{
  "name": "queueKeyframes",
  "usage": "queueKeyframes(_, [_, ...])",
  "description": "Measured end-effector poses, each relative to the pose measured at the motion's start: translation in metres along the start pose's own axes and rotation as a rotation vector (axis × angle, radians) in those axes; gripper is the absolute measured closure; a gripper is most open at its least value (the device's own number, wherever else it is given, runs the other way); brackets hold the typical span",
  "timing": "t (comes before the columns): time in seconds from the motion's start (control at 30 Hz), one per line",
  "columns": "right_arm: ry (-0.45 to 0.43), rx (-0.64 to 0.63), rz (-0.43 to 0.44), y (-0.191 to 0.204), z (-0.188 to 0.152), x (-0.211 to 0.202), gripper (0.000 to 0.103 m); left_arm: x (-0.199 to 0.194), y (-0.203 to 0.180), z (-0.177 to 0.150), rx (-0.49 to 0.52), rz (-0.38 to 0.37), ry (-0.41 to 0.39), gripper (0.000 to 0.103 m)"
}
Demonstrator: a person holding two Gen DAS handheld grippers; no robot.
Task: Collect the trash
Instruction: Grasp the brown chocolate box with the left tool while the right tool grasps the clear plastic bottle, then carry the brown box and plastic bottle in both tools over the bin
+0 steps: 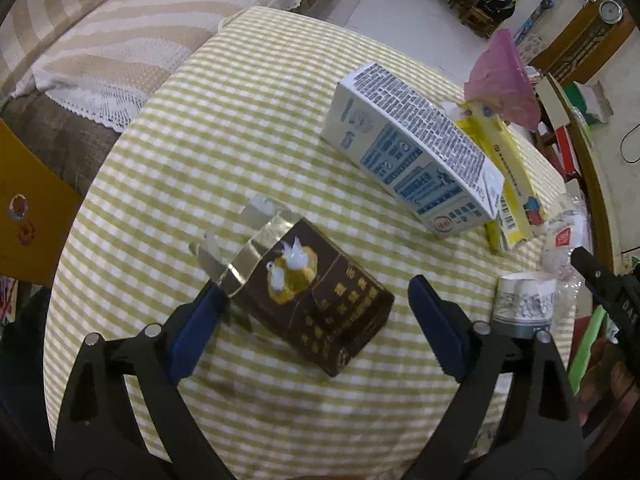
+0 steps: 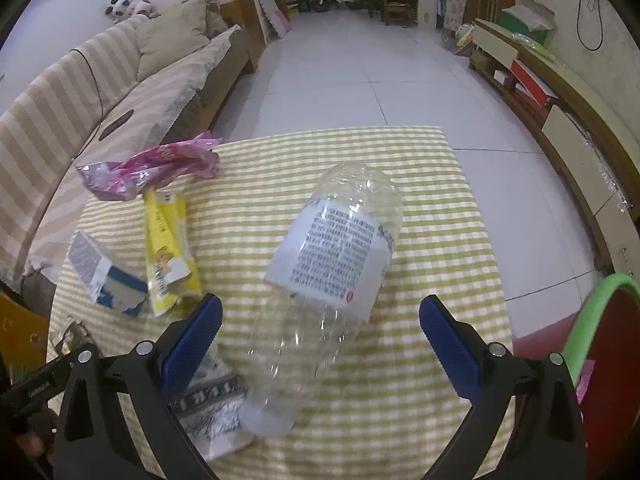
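Left tool (image 1: pixel 316 320) spread wide, blue pads apart, gripping nothing. Right between those pads lies the dark brown cardboard carton with the gold picture (image 1: pixel 310 300), its long axis running from near right to far left, a clear plastic end sticking out on the far side. The left pad sits just beside its edge; the right pad stands apart from it.

Over to the right tool (image 2: pixel 320 330), also wide open and empty. The clear crushed plastic bottle with the white printed label (image 2: pixel 320 280) lies straight ahead between its pads, long axis running near to far and leaning a little right, neck end nearest the tool. My read: each tool takes what is in front of it, and the bottle suits the right one.

Further out on the green-and-white checked tabletop (image 1: pixel 200 152), the count: one white and blue milk carton (image 1: pixel 412 148) on its side, one flattened yellow box (image 1: pixel 516 196) just beside it, one crumpled pink foil wrapper (image 2: pixel 156 170) at the far edge, one grey-patterned paper cup (image 1: pixel 524 304) near the right tool. One green-rimmed red bin (image 2: pixel 608 360) sits off the right edge.
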State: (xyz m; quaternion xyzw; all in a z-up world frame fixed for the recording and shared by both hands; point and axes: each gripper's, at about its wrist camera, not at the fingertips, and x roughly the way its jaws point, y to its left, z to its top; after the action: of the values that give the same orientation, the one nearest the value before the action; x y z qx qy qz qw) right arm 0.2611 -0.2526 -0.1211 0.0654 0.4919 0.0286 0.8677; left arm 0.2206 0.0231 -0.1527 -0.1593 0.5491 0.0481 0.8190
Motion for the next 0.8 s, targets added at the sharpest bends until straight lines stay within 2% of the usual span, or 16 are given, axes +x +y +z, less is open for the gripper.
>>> queueKeyframes(0.07, [0.003,-0.004,0.004,0.001,0.002,0.005,0.009,0.0,-0.001,0.001,-0.002,0.011,-0.011,0.016])
queueKeyframes(0.13, [0.013,-0.009,0.0,0.003,0.004,0.01,0.015,0.0,-0.004,0.004,-0.003,0.019,-0.021,0.027])
queueKeyframes(0.2, [0.023,-0.015,0.005,0.005,0.005,0.016,0.025,0.0,-0.004,0.006,0.0,0.013,-0.026,0.036])
queueKeyframes(0.3, [0.037,-0.028,-0.003,0.007,0.004,0.02,0.038,-0.002,-0.004,0.009,0.01,-0.003,-0.027,0.044])
queueKeyframes(0.43, [0.029,-0.024,0.013,0.006,0.003,0.016,0.042,-0.006,-0.003,0.008,0.034,-0.044,-0.027,0.056])
queueKeyframes(0.63, [-0.01,-0.025,0.027,0.008,0.001,-0.005,0.043,-0.015,-0.01,0.006,0.067,-0.074,-0.035,0.073])
queueKeyframes(0.8, [-0.05,-0.03,0.027,0.009,0.003,-0.029,0.043,-0.028,-0.014,0.004,0.081,-0.095,-0.047,0.08])
